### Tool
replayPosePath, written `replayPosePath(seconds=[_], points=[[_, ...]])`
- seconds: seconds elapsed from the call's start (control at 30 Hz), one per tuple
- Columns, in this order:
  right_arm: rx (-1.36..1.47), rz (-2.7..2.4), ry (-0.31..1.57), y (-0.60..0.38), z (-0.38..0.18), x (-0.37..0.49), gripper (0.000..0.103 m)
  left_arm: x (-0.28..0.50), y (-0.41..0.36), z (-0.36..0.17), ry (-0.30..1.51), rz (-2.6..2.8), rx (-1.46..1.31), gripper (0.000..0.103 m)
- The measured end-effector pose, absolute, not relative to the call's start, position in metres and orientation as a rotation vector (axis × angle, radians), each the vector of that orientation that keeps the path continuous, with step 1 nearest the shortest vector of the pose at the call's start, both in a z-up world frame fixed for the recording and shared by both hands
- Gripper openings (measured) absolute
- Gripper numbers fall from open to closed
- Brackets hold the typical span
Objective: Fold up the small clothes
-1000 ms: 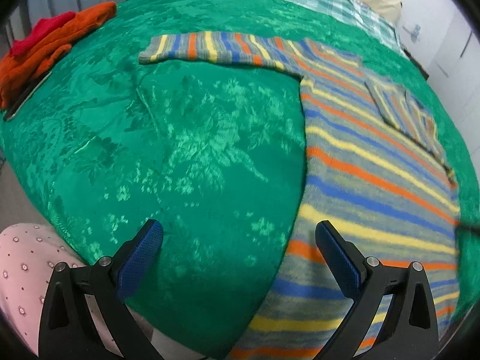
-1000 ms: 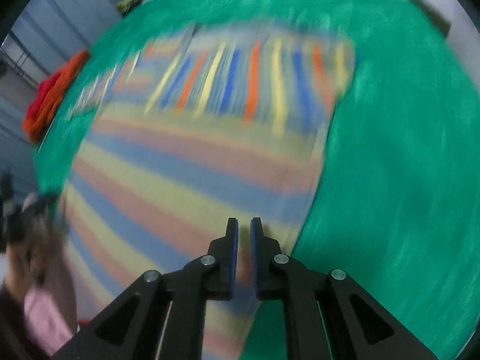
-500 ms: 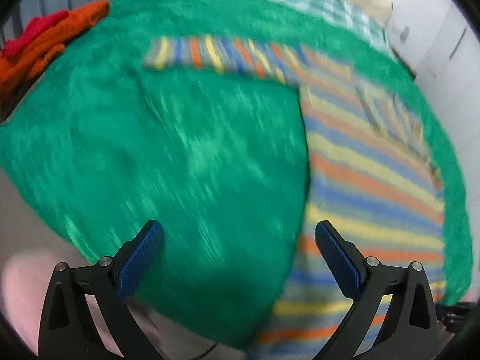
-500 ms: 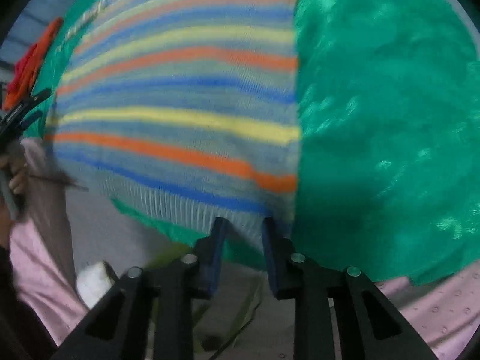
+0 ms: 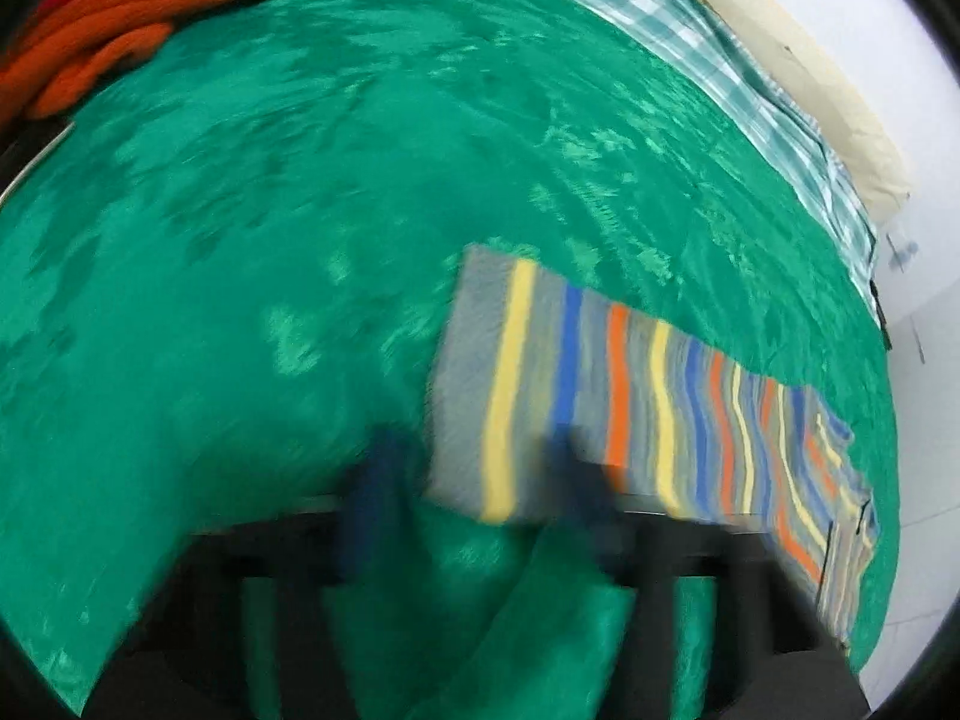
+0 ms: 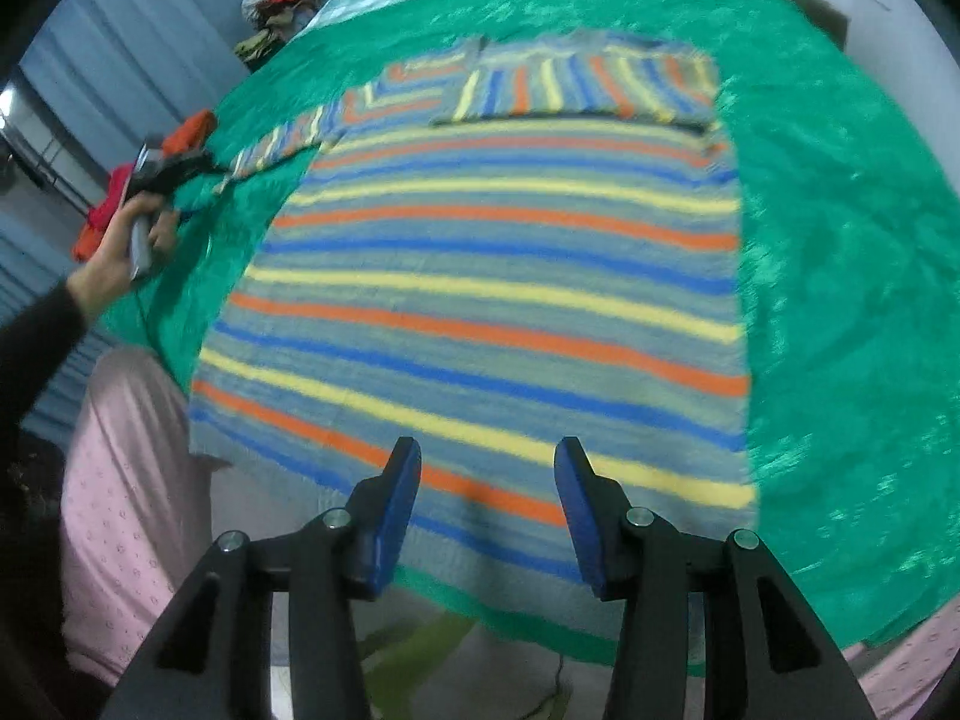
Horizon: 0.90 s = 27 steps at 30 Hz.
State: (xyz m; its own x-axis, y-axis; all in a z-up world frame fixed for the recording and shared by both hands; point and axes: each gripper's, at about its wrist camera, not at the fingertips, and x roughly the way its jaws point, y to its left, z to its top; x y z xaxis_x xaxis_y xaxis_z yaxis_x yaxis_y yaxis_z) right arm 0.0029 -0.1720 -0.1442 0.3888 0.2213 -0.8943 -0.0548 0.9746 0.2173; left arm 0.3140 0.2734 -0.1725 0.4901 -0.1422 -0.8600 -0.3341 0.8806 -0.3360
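Green bedspread [image 6: 840, 276] over a bed, checked sheet [image 5: 690, 18] at the far end, orange clothes [image 5: 150, 6] piled at one corner. Striped sweater [image 6: 498, 276] spread flat on the spread, one sleeve [image 6: 582, 84] folded across the chest, the other sleeve [image 5: 600, 384] stretched out sideways. Right gripper [image 6: 487, 498] above the hem, jaws spread wide, touching nothing. Left gripper [image 5: 468, 480] blurred, at the outstretched cuff, fingers either side of it; cannot tell whether pinching yet.
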Motion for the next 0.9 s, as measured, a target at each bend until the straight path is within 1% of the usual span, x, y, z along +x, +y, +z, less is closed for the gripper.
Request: replayPosePath(seconds=[0.03,0.1,0.2,0.27,0.37,0.47,0.53,0.57,0.6,0.63,0.67,0.73,0.87,0.9], points=[[0.165,0.186,1.169,-0.169,-0.149,0.002,0.046,0.319,0.271,-0.171,1.067,0.113,-0.502,0.001],[0.165,0.191,1.168,-0.171,-0.153,-0.012,0.046,0.327,0.259,-0.150,1.027,0.101,-0.444,0.001],[0.178,0.177,1.130,-0.179,-0.149,-0.014,0.046,0.330,0.210,-0.095,0.928,-0.004,-0.309,0.001],[0.200,0.163,1.104,-0.184,-0.149,-0.011,0.046,0.328,0.158,-0.054,0.868,-0.122,-0.217,0.001],[0.236,0.158,1.084,-0.191,-0.150,-0.008,0.046,0.317,0.068,-0.008,0.801,-0.320,-0.104,0.001],[0.253,0.153,1.076,-0.196,-0.150,-0.010,0.046,0.297,-0.021,0.009,0.772,-0.507,-0.016,0.002],[0.270,0.144,1.067,-0.201,-0.149,-0.013,0.046,0.287,-0.074,-0.001,0.801,-0.602,0.017,0.006],[0.280,0.139,1.063,-0.203,-0.150,-0.015,0.046,0.286,-0.093,-0.010,0.831,-0.631,0.033,0.018],[0.288,0.128,1.061,-0.206,-0.150,-0.016,0.046,0.285,-0.114,-0.026,0.887,-0.654,0.055,0.054],[0.295,0.120,1.058,-0.209,-0.151,-0.017,0.046,0.285,-0.126,-0.040,0.933,-0.654,0.073,0.070],[0.317,0.108,1.055,-0.215,-0.152,-0.018,0.047,0.284,-0.133,-0.053,0.957,-0.644,0.083,0.080],[0.360,0.092,1.049,-0.226,-0.152,-0.020,0.047,0.283,-0.120,-0.066,0.971,-0.633,0.039,0.079],[0.433,0.039,1.032,-0.253,-0.150,-0.020,0.047,0.302,-0.057,-0.077,0.978,-0.482,-0.069,0.078],[0.437,0.033,1.034,-0.257,-0.149,-0.018,0.047,0.307,-0.040,-0.083,0.971,-0.423,-0.065,0.075]])
